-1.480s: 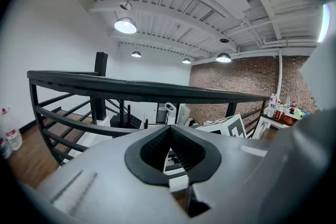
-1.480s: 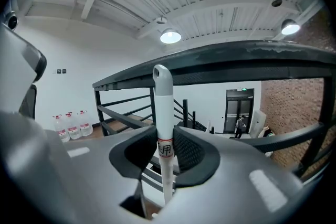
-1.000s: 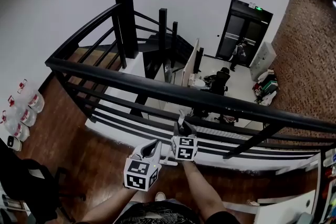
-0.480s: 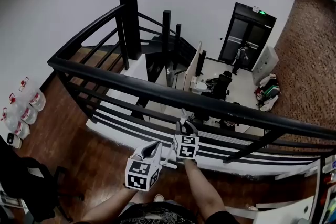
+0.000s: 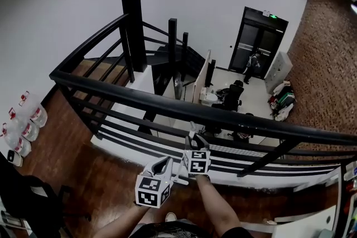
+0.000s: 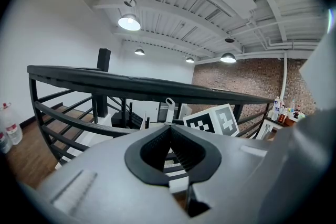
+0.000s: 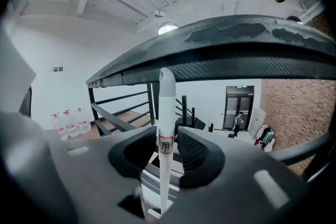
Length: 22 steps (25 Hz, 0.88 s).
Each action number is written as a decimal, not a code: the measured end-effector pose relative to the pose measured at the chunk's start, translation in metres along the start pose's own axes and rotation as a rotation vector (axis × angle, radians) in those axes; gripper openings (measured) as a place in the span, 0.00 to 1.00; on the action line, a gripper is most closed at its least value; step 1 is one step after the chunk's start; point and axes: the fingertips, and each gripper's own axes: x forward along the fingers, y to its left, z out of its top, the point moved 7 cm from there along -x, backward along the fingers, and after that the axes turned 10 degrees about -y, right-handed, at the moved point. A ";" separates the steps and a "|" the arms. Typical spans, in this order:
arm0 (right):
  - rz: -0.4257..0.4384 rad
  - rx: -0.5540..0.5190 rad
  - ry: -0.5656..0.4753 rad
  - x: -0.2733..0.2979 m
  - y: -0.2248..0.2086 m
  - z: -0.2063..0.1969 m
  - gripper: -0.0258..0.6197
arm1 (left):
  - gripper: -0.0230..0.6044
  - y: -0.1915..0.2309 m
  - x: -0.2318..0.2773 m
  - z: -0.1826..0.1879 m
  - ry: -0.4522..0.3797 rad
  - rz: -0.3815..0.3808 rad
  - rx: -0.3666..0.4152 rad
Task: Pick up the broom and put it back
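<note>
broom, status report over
Left gripper shut, empty. Right gripper on slim white broom handle, fingers just easing open. Black metal railing right ahead.

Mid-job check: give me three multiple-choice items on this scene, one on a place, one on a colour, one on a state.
1. Where is the white broom handle? A) between the right hand-held gripper jaws B) flat on the floor C) against the door
2. What colour is the railing? A) white B) black C) red
3. The left hand-held gripper jaws are: A) wide apart B) on a bottle C) together, empty
Key: 1A, the handle stands between those jaws, which have just been opening slightly; 2B, its bars are black; 3C, the tips meet on nothing.
</note>
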 end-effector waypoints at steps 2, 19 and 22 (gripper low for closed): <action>0.001 -0.003 -0.017 -0.006 0.001 0.003 0.19 | 0.04 0.000 -0.002 0.000 -0.003 0.003 -0.011; 0.056 -0.003 -0.177 -0.111 0.073 0.036 0.19 | 0.04 0.005 -0.068 -0.013 -0.020 0.043 -0.051; 0.062 -0.002 -0.202 -0.136 0.089 0.043 0.19 | 0.04 -0.001 -0.088 -0.011 -0.034 0.037 -0.037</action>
